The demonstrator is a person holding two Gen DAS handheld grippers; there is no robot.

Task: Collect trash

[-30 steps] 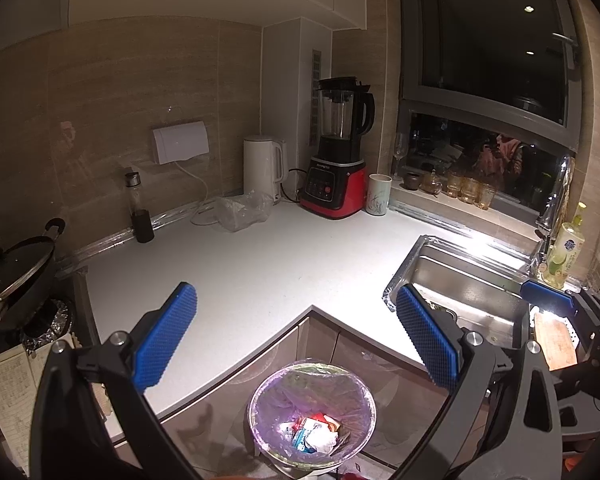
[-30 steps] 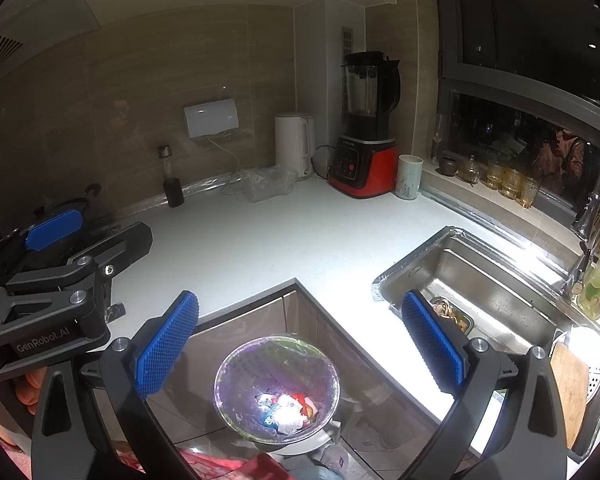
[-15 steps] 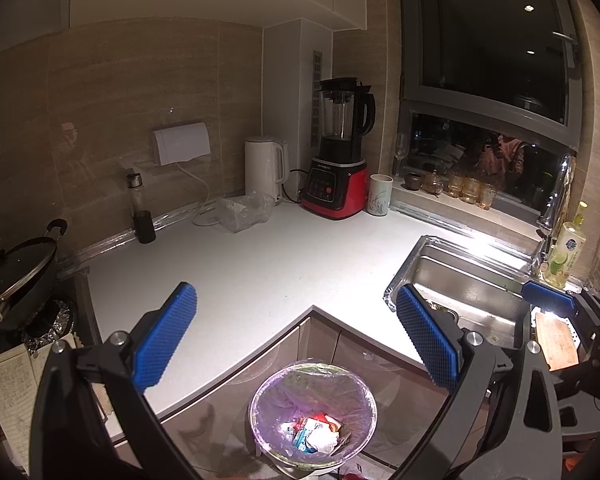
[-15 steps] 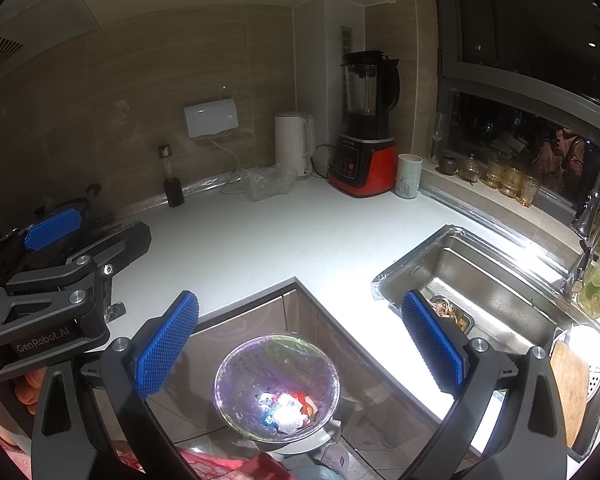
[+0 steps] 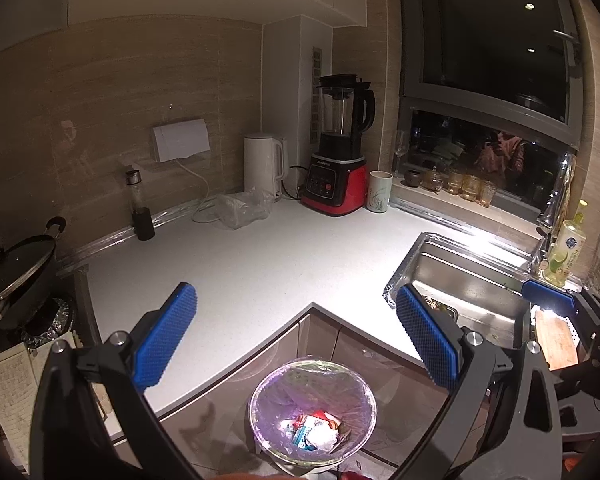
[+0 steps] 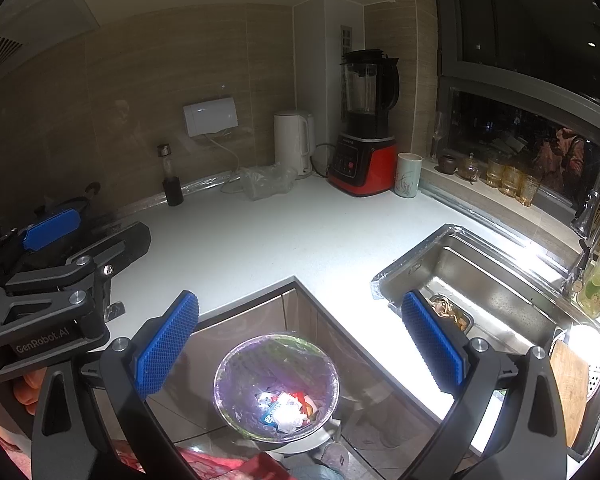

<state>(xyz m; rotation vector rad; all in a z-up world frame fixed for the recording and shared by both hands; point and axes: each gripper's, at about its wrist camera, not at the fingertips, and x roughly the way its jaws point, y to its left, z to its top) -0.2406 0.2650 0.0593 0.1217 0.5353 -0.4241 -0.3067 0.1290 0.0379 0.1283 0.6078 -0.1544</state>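
Hanging above the bin (image 5: pixel 313 408), the left tool (image 5: pixel 296 340) stands wide open with nothing between its blue pads (image 5: pixel 165 340). The right tool (image 6: pixel 300 344) is spread just as wide and is empty too, over the same bin (image 6: pixel 276 386). The bin stands on the floor in the inner corner of the L-shaped counter (image 5: pixel 260 264), lined with a clear bag, and crumpled wrappers (image 5: pixel 314 430) lie at its bottom; in the right view the wrappers (image 6: pixel 286 406) show red, white and blue. On the counter's far side, by the wall, lies a crumpled clear plastic bag (image 5: pixel 242 208), just in front of a white kettle (image 5: pixel 262 166). Beside the kettle stands a red-based blender (image 5: pixel 338 164), then a pale cup (image 5: pixel 380 192). A dark bottle (image 5: pixel 140 208) stands further left along the wall. The sink (image 6: pixel 480 292) is set into the counter on the right.
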